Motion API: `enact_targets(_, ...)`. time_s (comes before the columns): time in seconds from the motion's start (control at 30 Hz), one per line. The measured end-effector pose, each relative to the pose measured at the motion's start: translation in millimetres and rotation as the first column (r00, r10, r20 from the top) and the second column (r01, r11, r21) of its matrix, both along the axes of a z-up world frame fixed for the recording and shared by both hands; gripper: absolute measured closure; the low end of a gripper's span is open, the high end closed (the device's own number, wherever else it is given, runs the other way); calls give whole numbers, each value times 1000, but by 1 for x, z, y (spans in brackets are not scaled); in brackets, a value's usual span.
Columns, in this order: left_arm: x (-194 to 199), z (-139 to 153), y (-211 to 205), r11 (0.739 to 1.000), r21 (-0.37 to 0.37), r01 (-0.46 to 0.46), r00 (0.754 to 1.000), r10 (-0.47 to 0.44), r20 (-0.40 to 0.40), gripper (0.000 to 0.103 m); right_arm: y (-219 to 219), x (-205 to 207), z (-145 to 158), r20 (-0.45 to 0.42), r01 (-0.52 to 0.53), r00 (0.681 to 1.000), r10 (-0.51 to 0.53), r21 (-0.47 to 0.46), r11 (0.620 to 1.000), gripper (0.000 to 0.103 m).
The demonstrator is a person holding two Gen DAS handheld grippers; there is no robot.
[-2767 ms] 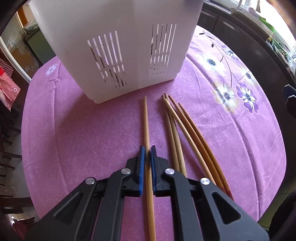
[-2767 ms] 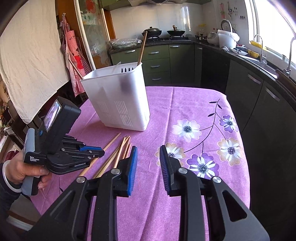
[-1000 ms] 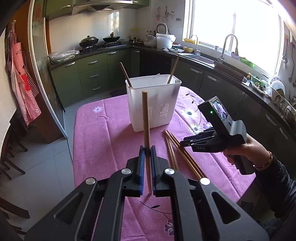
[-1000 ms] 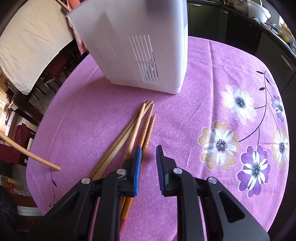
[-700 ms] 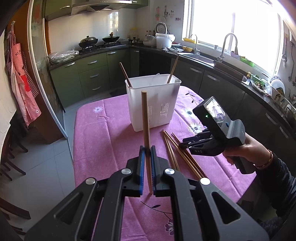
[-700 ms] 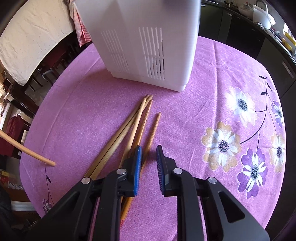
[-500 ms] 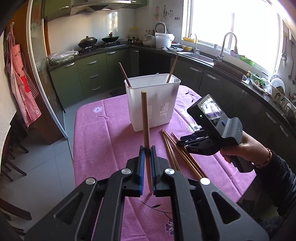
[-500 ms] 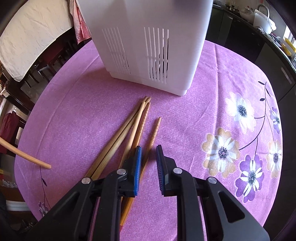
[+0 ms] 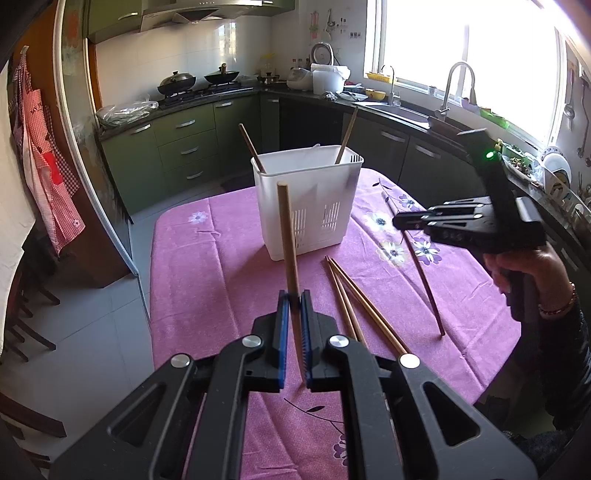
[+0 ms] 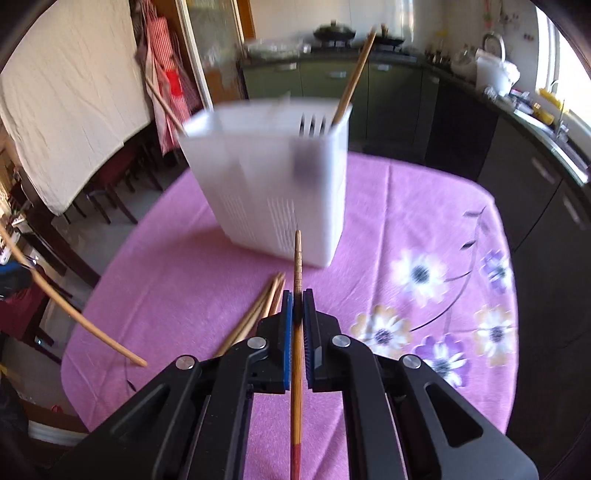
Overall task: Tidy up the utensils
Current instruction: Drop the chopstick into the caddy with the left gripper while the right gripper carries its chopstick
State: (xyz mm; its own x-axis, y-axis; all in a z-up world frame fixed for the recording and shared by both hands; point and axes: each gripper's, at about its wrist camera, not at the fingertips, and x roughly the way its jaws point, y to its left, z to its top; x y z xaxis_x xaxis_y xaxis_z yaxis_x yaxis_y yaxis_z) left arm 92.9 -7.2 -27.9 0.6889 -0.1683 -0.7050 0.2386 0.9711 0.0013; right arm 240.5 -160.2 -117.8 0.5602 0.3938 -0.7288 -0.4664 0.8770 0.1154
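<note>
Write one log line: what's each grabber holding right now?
left gripper: shut on chopstick | right gripper: shut on another chopstick, lifted | white holder: two chopsticks inside | table: several left

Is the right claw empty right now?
No, the right claw is shut on a chopstick, lifted off the purple tablecloth.

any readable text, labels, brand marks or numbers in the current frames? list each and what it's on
None can be read.
Right gripper: pale marks along its side in the left wrist view, too small to read.
Wall by the window: small hung items, no legible lettering.
White utensil basket, chopsticks on the table and floral tablecloth: no print visible.
Right wrist view: motion-blurred, nothing legible.
</note>
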Motion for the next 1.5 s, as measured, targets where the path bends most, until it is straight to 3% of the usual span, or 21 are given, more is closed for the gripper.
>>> enact_targets(0.17, 0, 1, -1, 1000, 8, 1, 1000, -1, -1, 96, -37, -35, 35, 111, 18, 994, -23, 43, 999, 97)
enact_targets(0.3, -1, 2, -2, 1000, 14, 1, 1000, -1, -1, 96, -54, -59, 47, 162, 21, 986, -28, 47, 999, 97)
enact_targets(0.57, -2, 3, -3, 1000, 9, -2, 1000, 2, 2, 97, -81, -104, 50, 199, 17, 979, -31, 73, 997, 97)
enact_targets(0.87, -5, 18, -4, 1000, 15, 0, 1000, 0, 24, 97, -85, -107, 51, 204, 17, 978, -35, 86, 996, 97)
enact_targets(1.1, 11, 67, -8, 999, -2, 35, 997, -35, 71, 97, -86, -110, 51, 205, 12, 978, -29, 85, 996, 97)
enact_targets(1.3, 48, 132, -19, 1000, -3, 30, 984, -29, 176, 97, -84, -113, 51, 211, 5, 977, -22, 81, 997, 96)
enact_targets(1.5, 89, 169, -37, 1000, -3, -7, 962, 7, 273, 97, -88, -113, 49, 206, 1, 978, -18, 82, 997, 96)
